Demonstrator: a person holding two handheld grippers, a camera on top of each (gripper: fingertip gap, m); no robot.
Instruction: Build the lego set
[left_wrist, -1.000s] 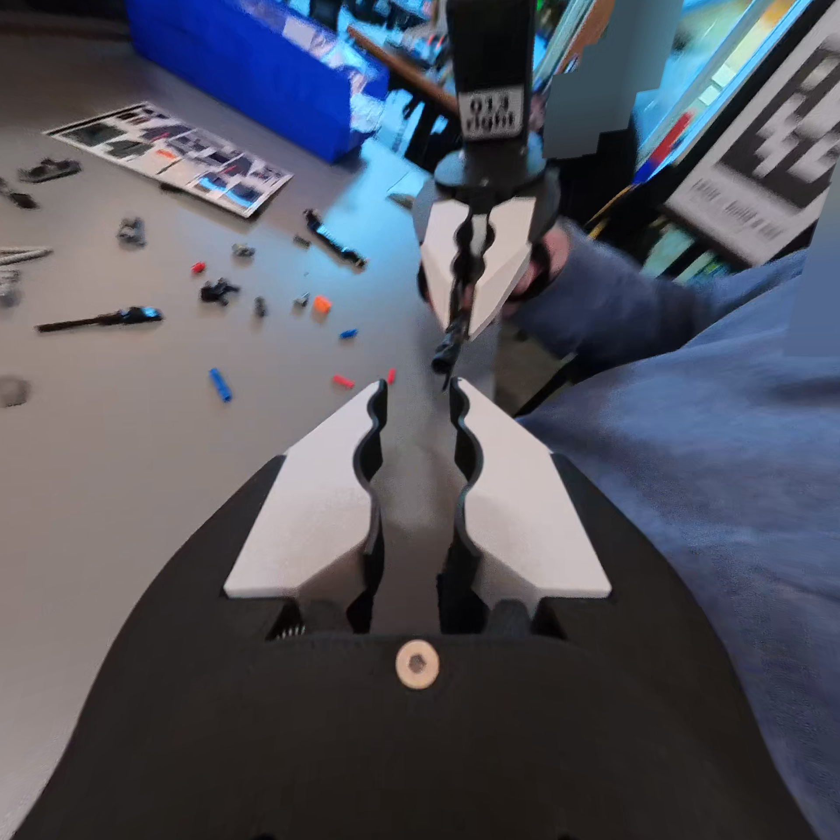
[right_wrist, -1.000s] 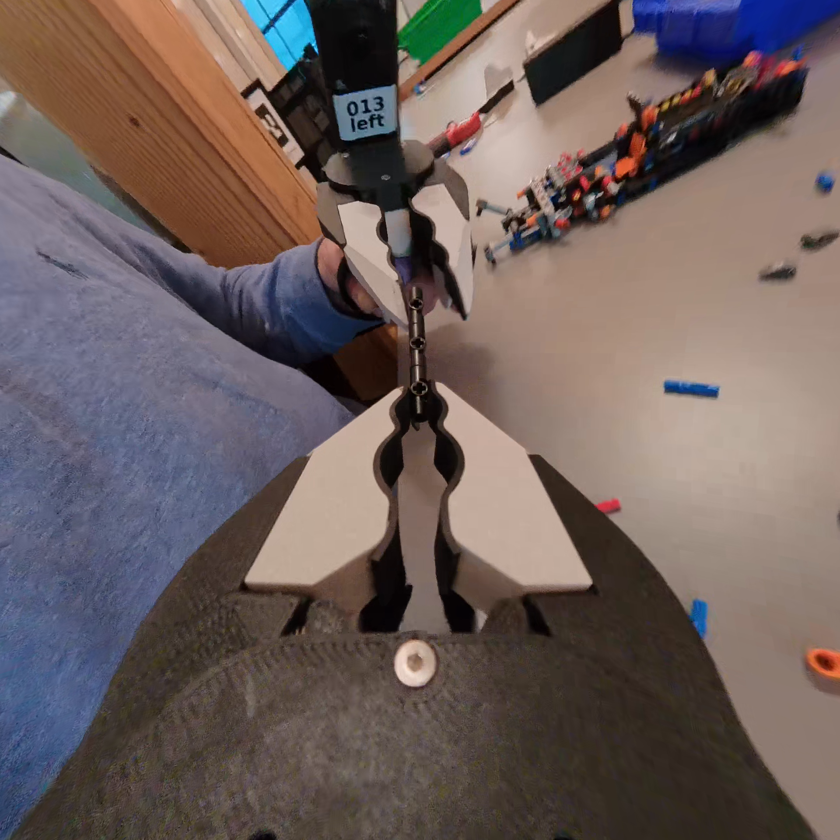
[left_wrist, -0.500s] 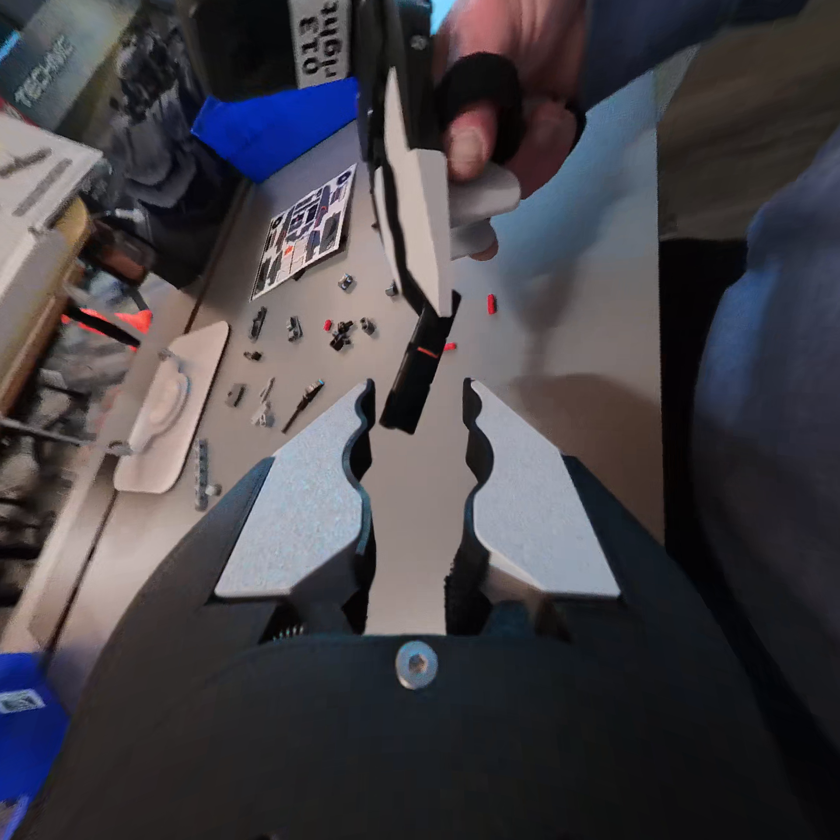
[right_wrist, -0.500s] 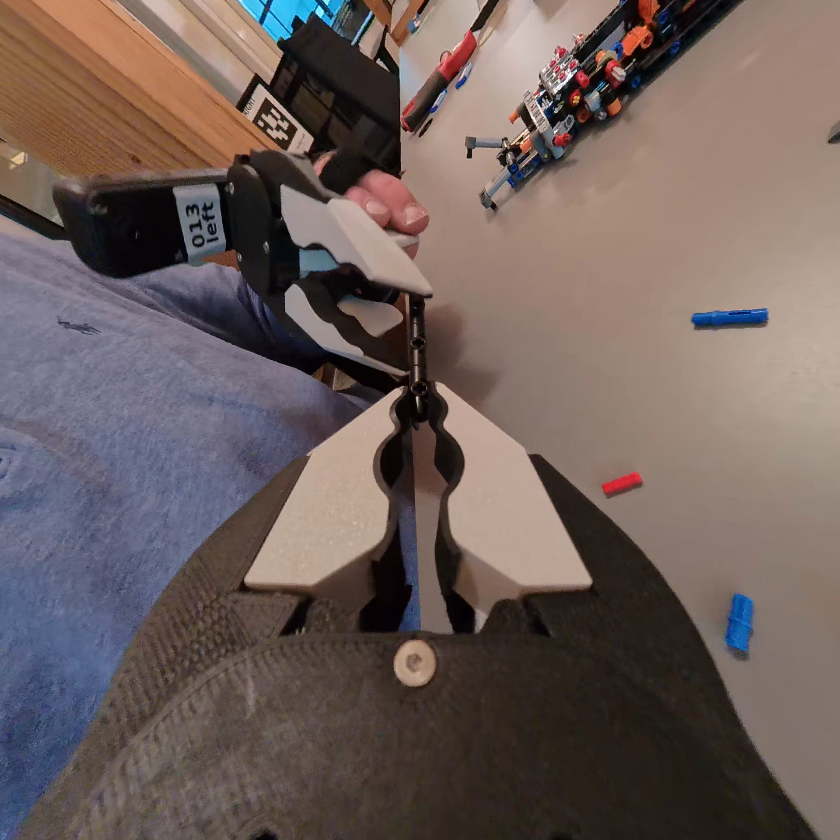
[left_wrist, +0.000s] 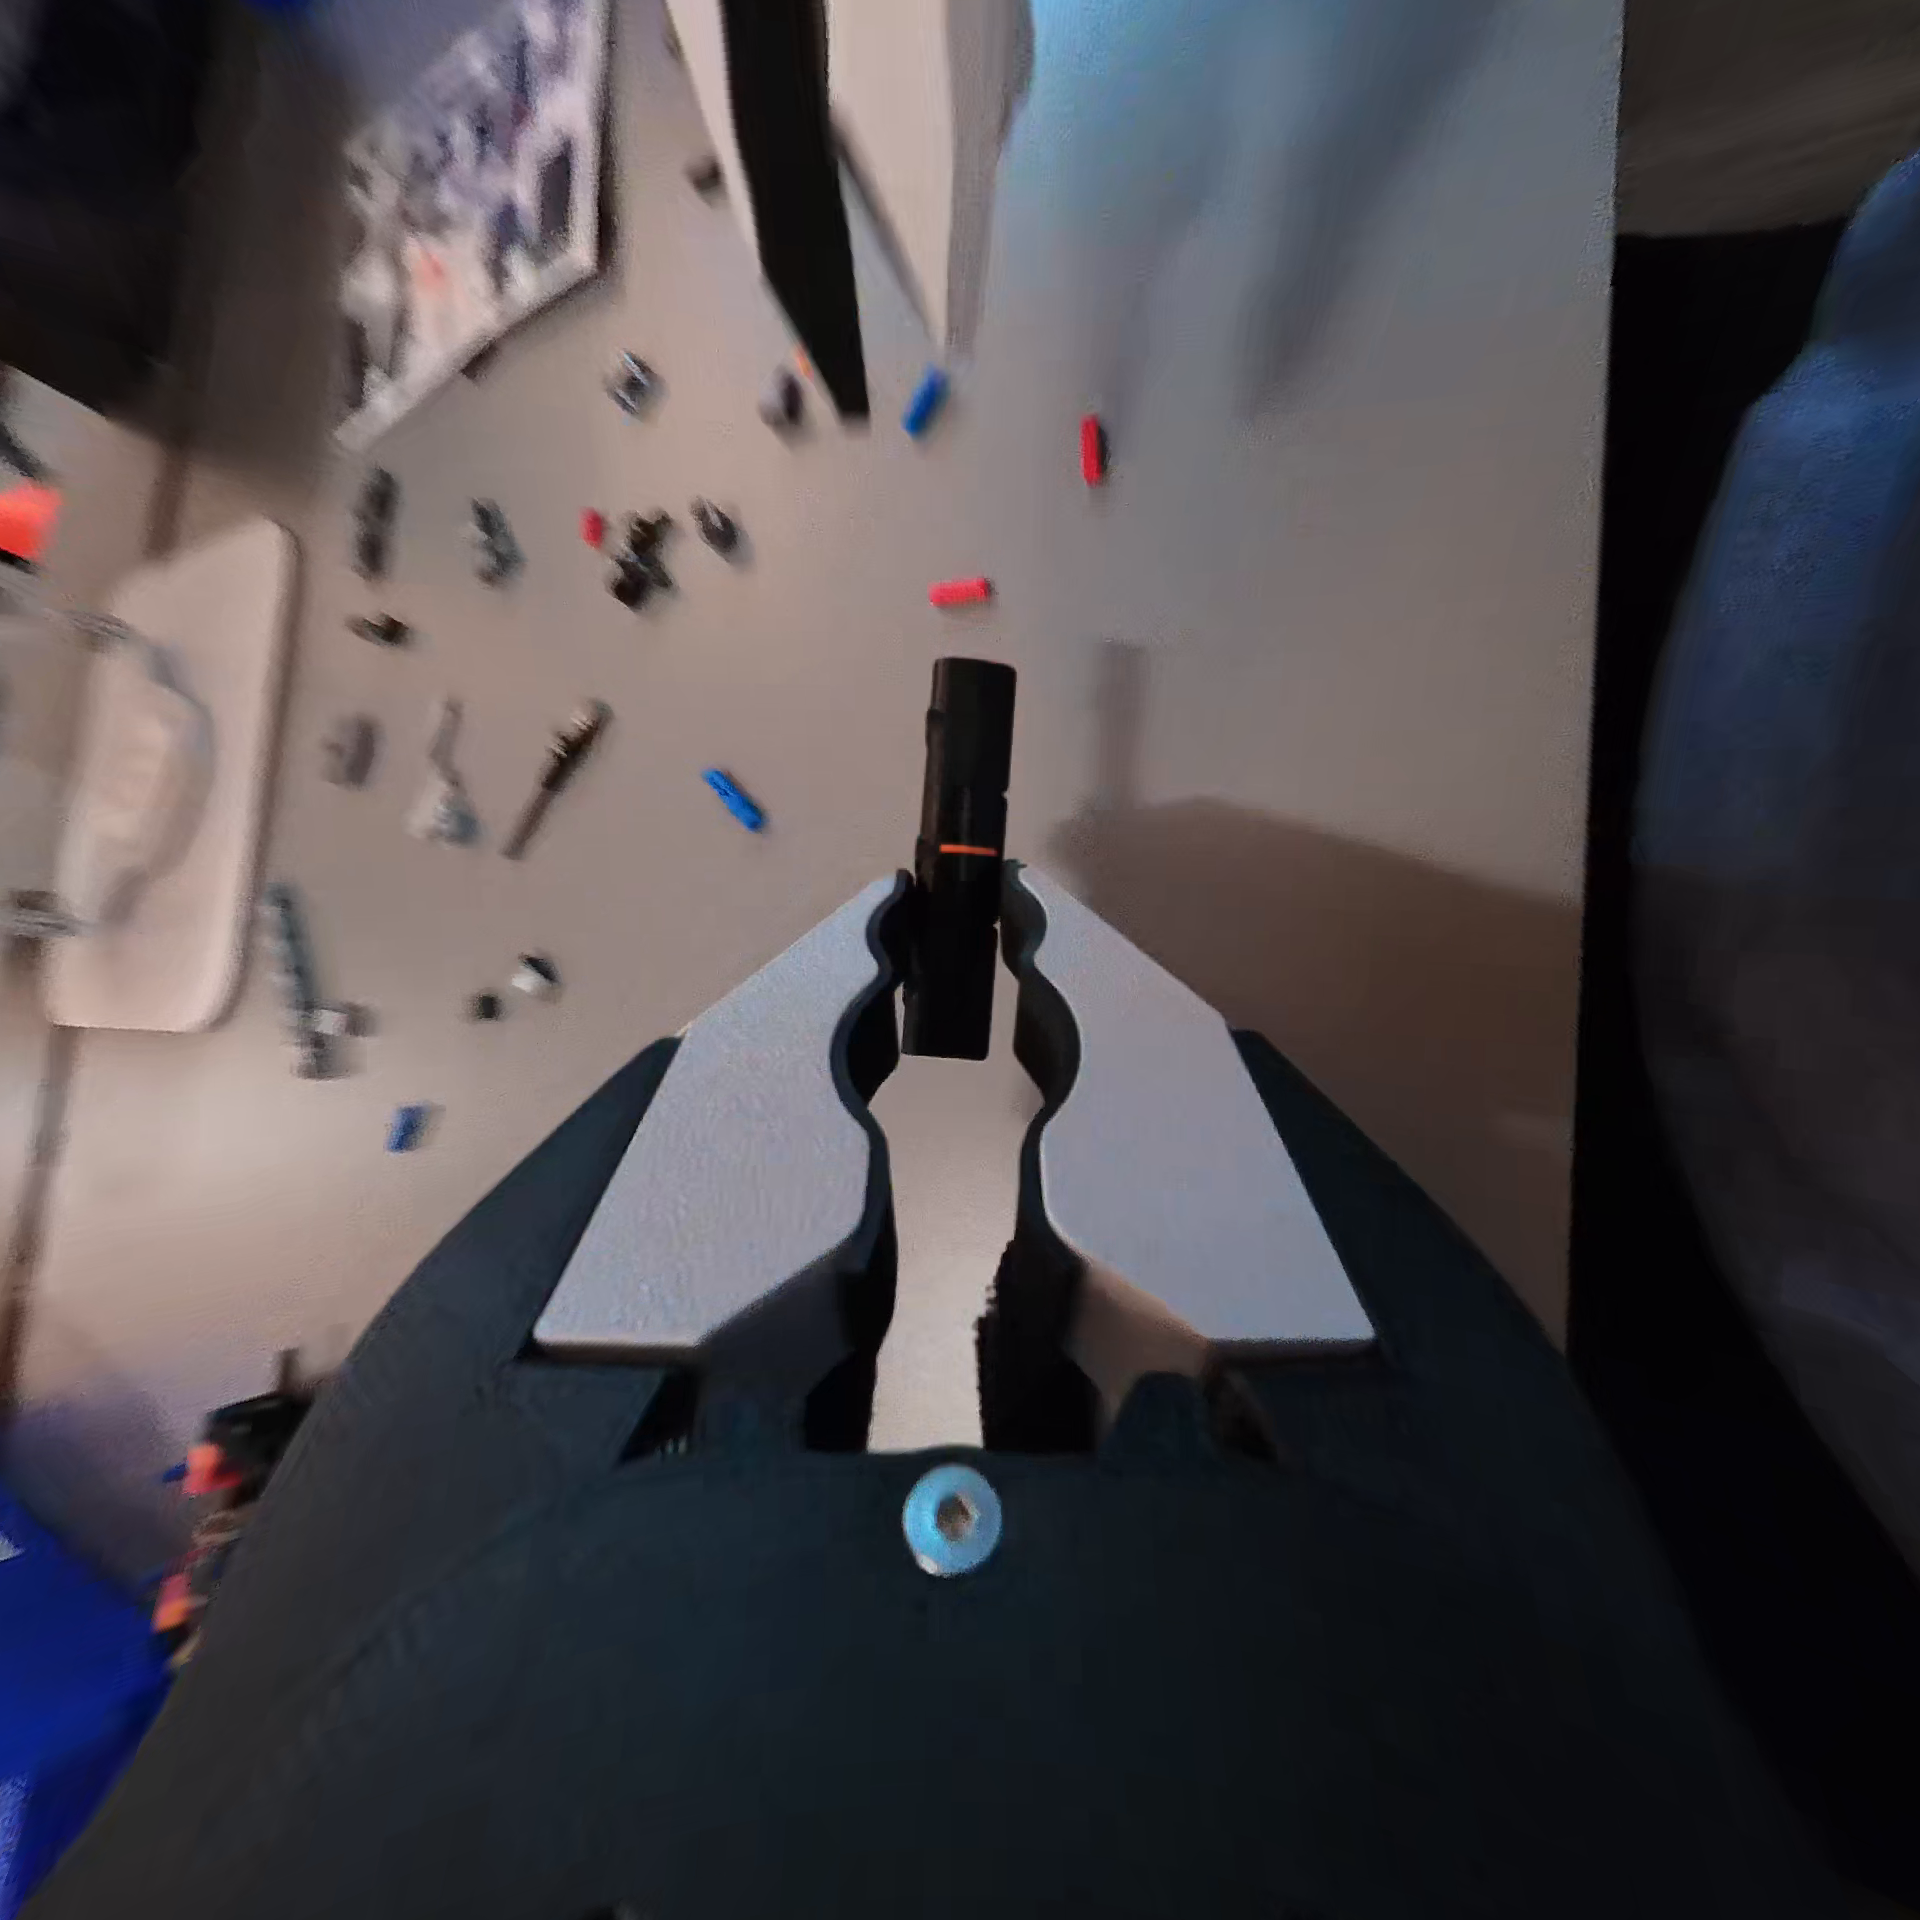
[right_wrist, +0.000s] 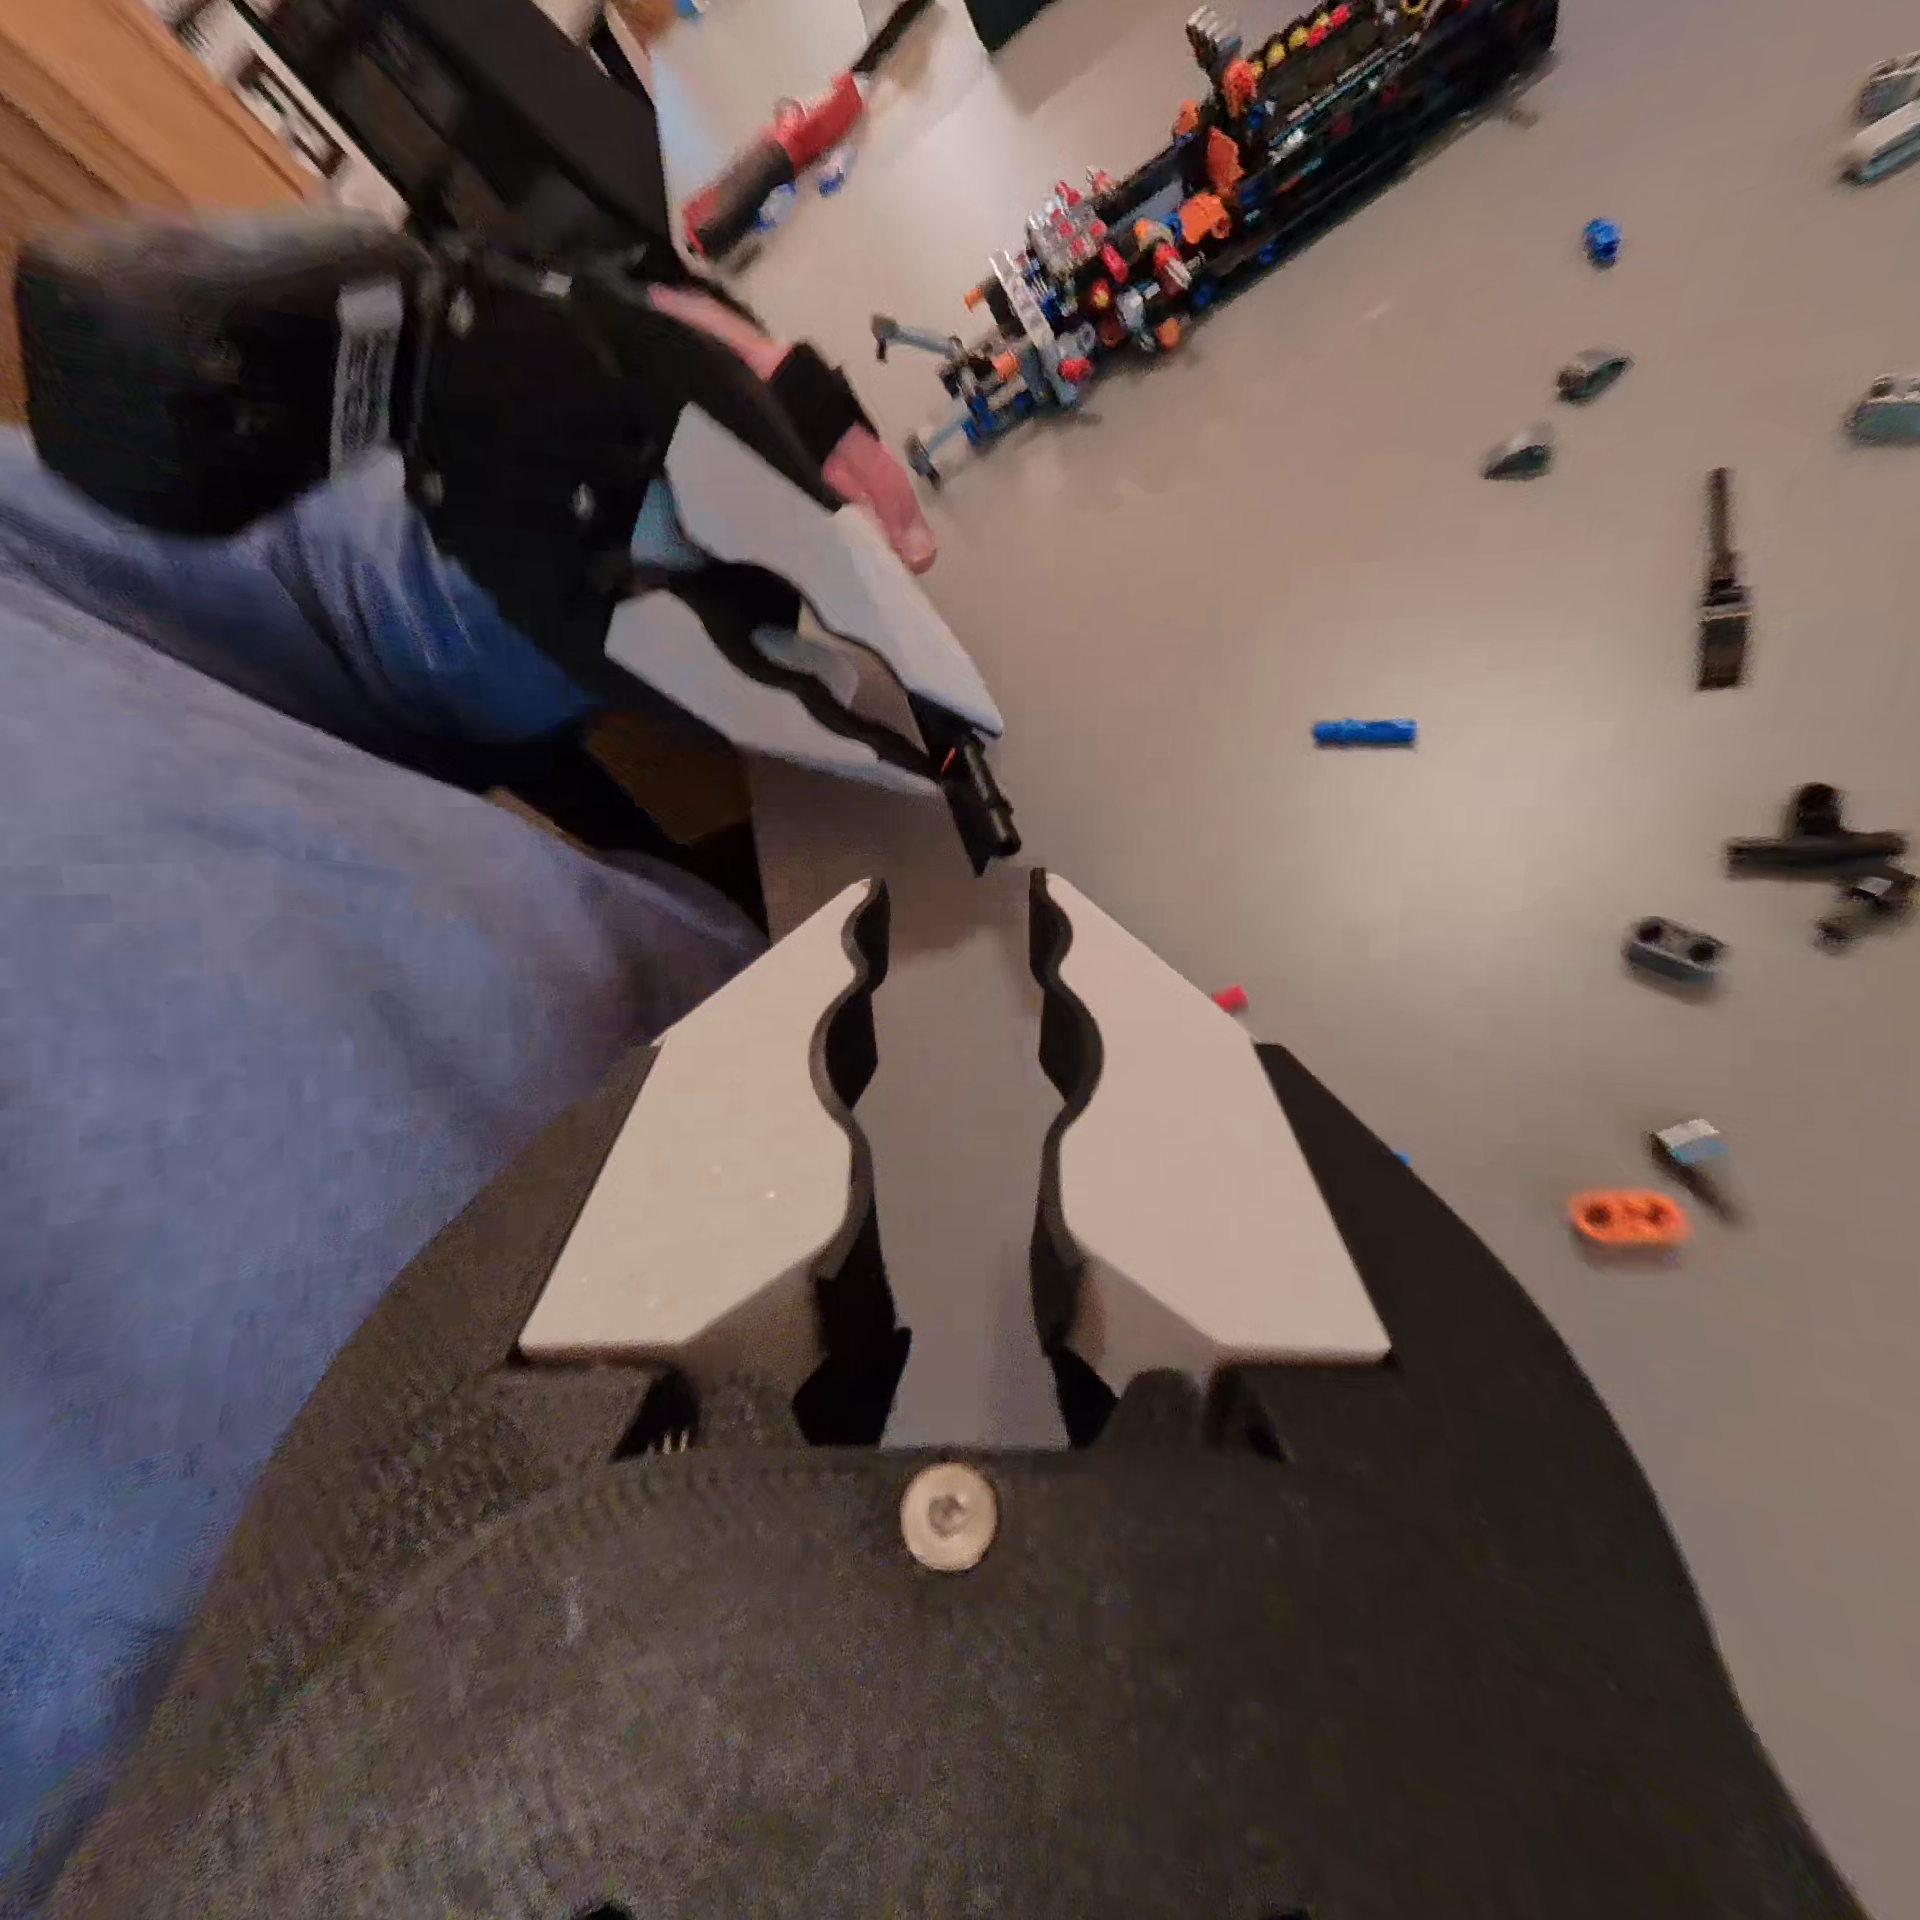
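My left gripper is shut on a black lego beam with a thin orange line, which sticks out forward past the fingertips, above the grey table near its front edge. In the right wrist view the left gripper shows ahead at upper left, with the beam's end poking out just beyond my right fingertips. My right gripper is open and empty. A long black, orange and blue lego assembly lies at the far side of the table.
Loose pieces lie scattered on the table: a blue pin, an orange link, black parts, red pins. An instruction sheet and a pale tray lie to the left. A person's blue sleeve is close by. The left gripper's tips are roughly 8 centimeters from the right gripper's. Between my left fingertips and the blue pin there is roughly 9 centimeters. It turns up in the left wrist view as well.
The black beam has passed from my right gripper to my left one. The right gripper has opened and pulled back. The left gripper has closed on the beam and swung away.
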